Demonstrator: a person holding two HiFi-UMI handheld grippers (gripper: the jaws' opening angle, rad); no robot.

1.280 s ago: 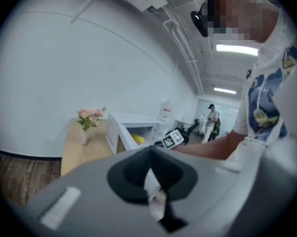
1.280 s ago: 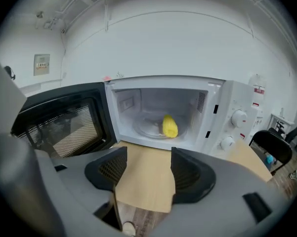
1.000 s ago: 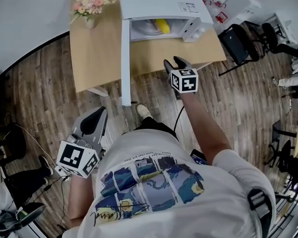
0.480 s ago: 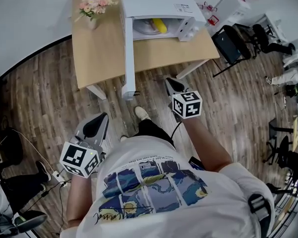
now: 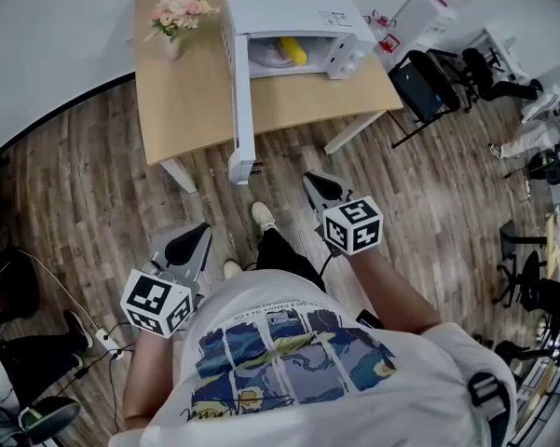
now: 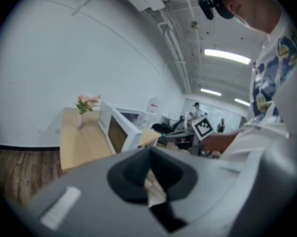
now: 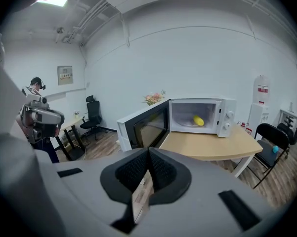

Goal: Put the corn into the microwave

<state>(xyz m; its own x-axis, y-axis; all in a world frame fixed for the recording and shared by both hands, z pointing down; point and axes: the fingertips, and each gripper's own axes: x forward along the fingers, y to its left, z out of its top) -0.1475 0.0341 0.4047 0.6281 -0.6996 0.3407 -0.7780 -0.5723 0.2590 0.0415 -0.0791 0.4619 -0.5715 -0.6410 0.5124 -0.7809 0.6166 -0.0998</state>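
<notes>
Both hand-held grippers have drawn back from the tabletop [image 5: 186, 110] toward the person's body. The right hand-held gripper [image 5: 318, 186] has just been closing its jaws; they now meet with nothing between them. The left hand-held gripper [image 5: 188, 246] also has its jaws together and empty, though its own view is soft and blurred. Beyond them the microwave [image 5: 289, 7] stands on the tabletop with its door [image 5: 241, 101] swung wide. The corn [image 5: 293, 50] lies inside, and the pale thing beneath it is hard to make out. Flowers [image 5: 175, 12] stand beside the microwave.
</notes>
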